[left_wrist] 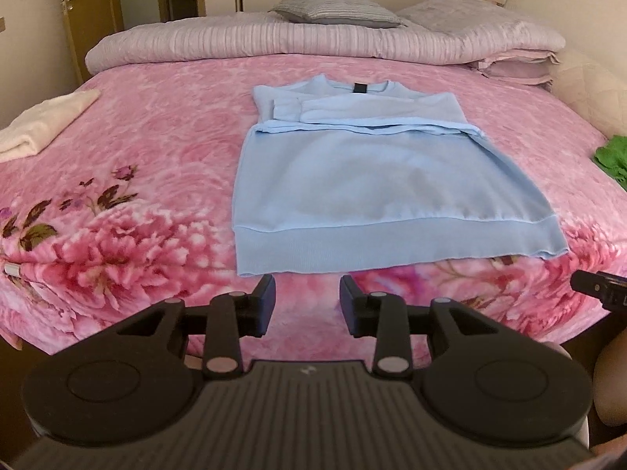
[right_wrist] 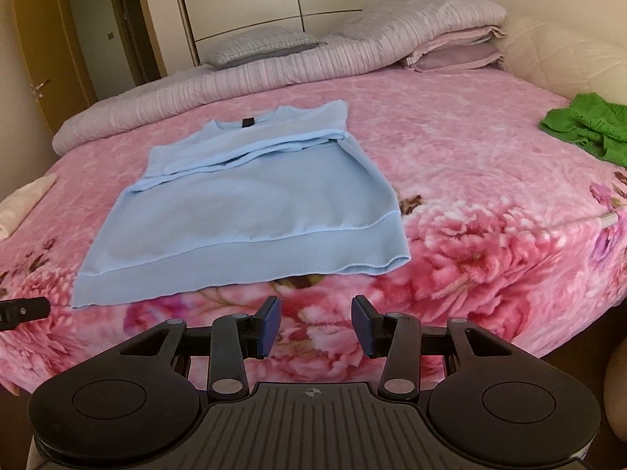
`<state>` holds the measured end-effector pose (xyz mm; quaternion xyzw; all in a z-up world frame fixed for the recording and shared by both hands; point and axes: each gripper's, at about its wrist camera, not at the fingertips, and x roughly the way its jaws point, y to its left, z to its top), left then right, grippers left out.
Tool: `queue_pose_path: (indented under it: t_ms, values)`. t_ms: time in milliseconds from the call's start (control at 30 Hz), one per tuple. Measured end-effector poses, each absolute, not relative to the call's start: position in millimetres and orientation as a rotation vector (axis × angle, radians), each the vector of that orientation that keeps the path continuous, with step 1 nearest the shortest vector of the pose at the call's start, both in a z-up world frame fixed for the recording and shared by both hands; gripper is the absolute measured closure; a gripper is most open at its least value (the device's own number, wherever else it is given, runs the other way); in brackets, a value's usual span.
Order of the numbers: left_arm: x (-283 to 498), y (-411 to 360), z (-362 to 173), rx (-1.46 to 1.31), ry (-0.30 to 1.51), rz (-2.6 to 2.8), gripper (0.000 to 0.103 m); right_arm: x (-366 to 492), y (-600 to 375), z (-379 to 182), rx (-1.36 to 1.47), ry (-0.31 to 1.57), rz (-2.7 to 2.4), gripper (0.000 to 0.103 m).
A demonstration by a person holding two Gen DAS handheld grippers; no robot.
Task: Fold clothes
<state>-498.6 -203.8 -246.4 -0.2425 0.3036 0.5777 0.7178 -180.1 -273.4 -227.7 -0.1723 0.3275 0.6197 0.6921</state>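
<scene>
A bed (left_wrist: 164, 149) carried everything, covered by a pink blanket (right_wrist: 450, 180) printed with large flowers. A light blue sweatshirt (left_wrist: 352, 172) lay flat near the middle of it, sleeves folded across the chest and the ribbed hem toward the near edge. A folded cream cloth (left_wrist: 43, 125) rested well off to one side of the sweatshirt, close to the bed's edge, and a crumpled green garment (right_wrist: 588, 129) lay well apart on the opposite side. Along the far end stretched a rolled pale lilac quilt (left_wrist: 243, 39), with a grey pillow (left_wrist: 337, 9) resting on top of it and folded lilac bedding (right_wrist: 458, 53) stacked at one corner.
</scene>
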Motion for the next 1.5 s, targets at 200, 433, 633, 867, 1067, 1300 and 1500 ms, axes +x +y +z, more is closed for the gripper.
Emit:
queue_pose_path:
  t_ms: [200,433,633,867,1067,1300,1500]
  values:
    - [-494,-209,-247,-0.525,0.686,1.257,0.071,-183,-283,-222,-0.376,0.724,1.382,0.059]
    - [-490,-198,-250,-0.536,0.709,1.248,0.068,-181,-276,-220,-0.39,0.729,1.364,0.059]
    - [-495,-164,-266,-0.619,0.732,1.212,0.067,-170,-250,-232,-0.443,0.767,1.376,0.059]
    - [-560,-102,-289,-0.874,0.553,1.171,0.067,-98,-212,-250,-0.353,0.901,1.373,0.059]
    - [-608,-54,-320,-1.106,0.416,1.149,0.067,-39,-174,-265,-0.258,1.038,1.366,0.059]
    - [-618,-32,-345,-1.238,0.267,1.039,0.063,9,-147,-286,-0.052,1.288,1.393,0.059]
    - [-624,-34,-354,-1.252,0.219,0.979,0.064,14,-146,-301,-0.023,1.351,1.43,0.059]
